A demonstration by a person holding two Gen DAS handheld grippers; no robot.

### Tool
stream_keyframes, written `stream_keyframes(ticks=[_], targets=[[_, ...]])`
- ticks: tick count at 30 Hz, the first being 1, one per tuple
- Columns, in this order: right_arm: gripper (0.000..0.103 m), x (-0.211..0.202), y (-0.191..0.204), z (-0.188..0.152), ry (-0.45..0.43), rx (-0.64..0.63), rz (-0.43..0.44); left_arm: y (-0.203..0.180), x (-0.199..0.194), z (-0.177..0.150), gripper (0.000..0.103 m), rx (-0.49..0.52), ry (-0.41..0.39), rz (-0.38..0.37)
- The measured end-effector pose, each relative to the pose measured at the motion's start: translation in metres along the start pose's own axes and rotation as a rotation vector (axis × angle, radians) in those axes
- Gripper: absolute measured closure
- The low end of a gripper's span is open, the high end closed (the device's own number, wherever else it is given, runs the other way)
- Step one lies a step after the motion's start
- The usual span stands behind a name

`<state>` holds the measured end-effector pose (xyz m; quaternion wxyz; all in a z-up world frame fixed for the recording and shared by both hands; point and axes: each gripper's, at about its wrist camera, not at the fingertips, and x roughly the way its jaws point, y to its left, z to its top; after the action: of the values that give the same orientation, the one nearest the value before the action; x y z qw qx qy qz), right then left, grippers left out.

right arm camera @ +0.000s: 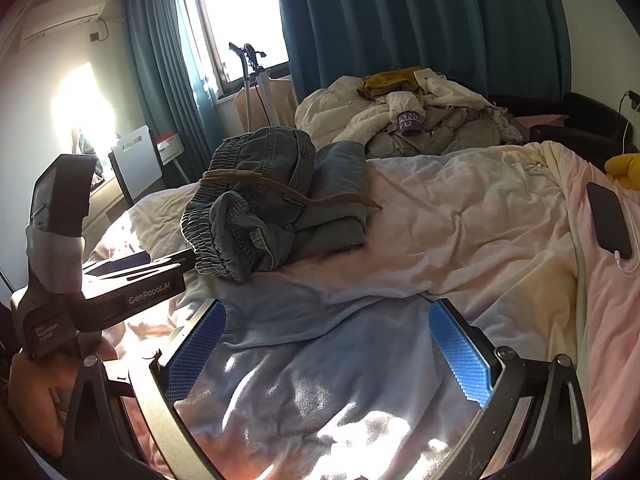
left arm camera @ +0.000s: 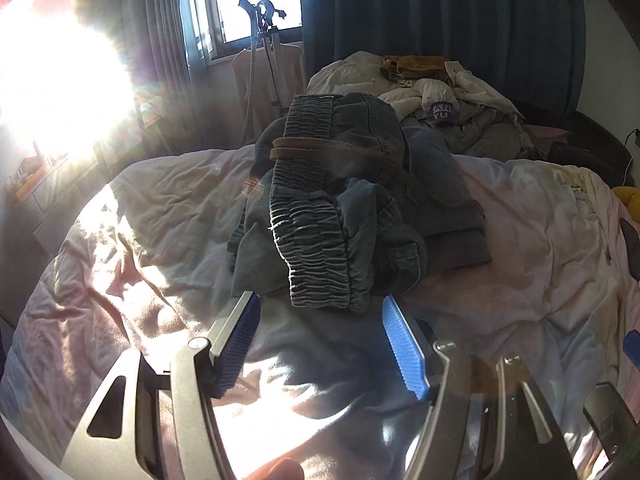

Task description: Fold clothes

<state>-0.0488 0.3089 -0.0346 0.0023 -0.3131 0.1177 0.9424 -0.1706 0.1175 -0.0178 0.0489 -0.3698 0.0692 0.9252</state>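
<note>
Currently, left wrist view: left tongs [left arm camera: 318,312] spread wide, nothing between the blue pads [left arm camera: 402,346], hovering low over the quilt [left arm camera: 160,216]. Denim jeans [left arm camera: 340,216] lie bunched in a heap on the bed just ahead of the tips; whether the tips touch the cloth cannot be told. Elastic waistband [left arm camera: 316,256] faces the camera and hangs nearest the pads, so it looks like the natural first grasp point. A brown belt or drawstring [left arm camera: 332,148] crosses the top of the heap. Strong sun glare at left washes out that side. Garment steamer [left arm camera: 262,40] stands by the window beyond the bed.

Right wrist view: right tongs [right arm camera: 326,320] likewise parted and empty, pads over bare quilt, well apart from the jeans [right arm camera: 276,204], which sit ahead and to the left. Left gripper body [right arm camera: 132,284] reaches in from the left, nose at the waistband end of the heap. A pile of pale clothes [right arm camera: 420,116] waits at the far end of the bed. Phone [right arm camera: 610,220] on its charging cable lies at the right edge, clear of the work area.

Judgement: the jeans are not yet spread flat; folding proper has not begun.
</note>
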Motion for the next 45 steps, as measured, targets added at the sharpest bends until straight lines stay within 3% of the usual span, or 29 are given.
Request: stream_keyframes(ticks=[6,9,10,11,14,16,22,29,33,39,42,45], targets=[[0.000,0.031,-0.028,0.002,0.052,0.102,-0.001,0.006,0.050,0.013,0.037,-0.026,0.026,0.041],[0.000,0.044,-0.036,0.001,0.079,0.138,0.013,0.019,0.069,0.013,0.038,-0.073,0.057,0.001],[0.000,0.048,-0.038,0.000,0.090,0.149,0.022,0.022,0.074,0.013,0.045,-0.081,0.065,-0.020],[0.000,0.050,-0.038,0.000,0.093,0.154,0.033,0.021,0.077,0.012,0.046,-0.072,0.069,-0.037],[0.000,0.056,-0.038,-0.001,0.099,0.159,0.060,0.017,0.084,0.013,0.052,-0.035,0.077,-0.016],[0.000,0.057,-0.036,-0.002,0.102,0.148,0.062,0.015,0.081,0.013,0.062,-0.028,0.067,-0.012],[0.000,0.060,-0.037,-0.002,0.095,0.145,0.053,0.010,0.044,0.012,0.080,0.004,-0.015,0.002],[0.000,0.048,-0.029,0.000,0.057,0.100,0.069,0.003,-0.035,0.021,0.083,0.054,-0.123,-0.041],[0.000,0.034,-0.025,0.005,0.012,0.080,0.074,0.004,-0.085,0.008,0.084,0.076,-0.162,-0.074],[0.000,0.011,-0.017,0.009,-0.032,0.065,0.119,0.016,-0.136,-0.060,0.084,0.115,-0.127,-0.125],[0.000,0.003,-0.010,0.007,-0.022,0.052,0.140,0.032,-0.137,-0.089,0.084,0.088,-0.087,-0.129],[0.000,0.000,-0.005,0.005,0.029,0.078,0.213,0.049,-0.127,-0.109,0.083,0.039,-0.035,-0.172]])
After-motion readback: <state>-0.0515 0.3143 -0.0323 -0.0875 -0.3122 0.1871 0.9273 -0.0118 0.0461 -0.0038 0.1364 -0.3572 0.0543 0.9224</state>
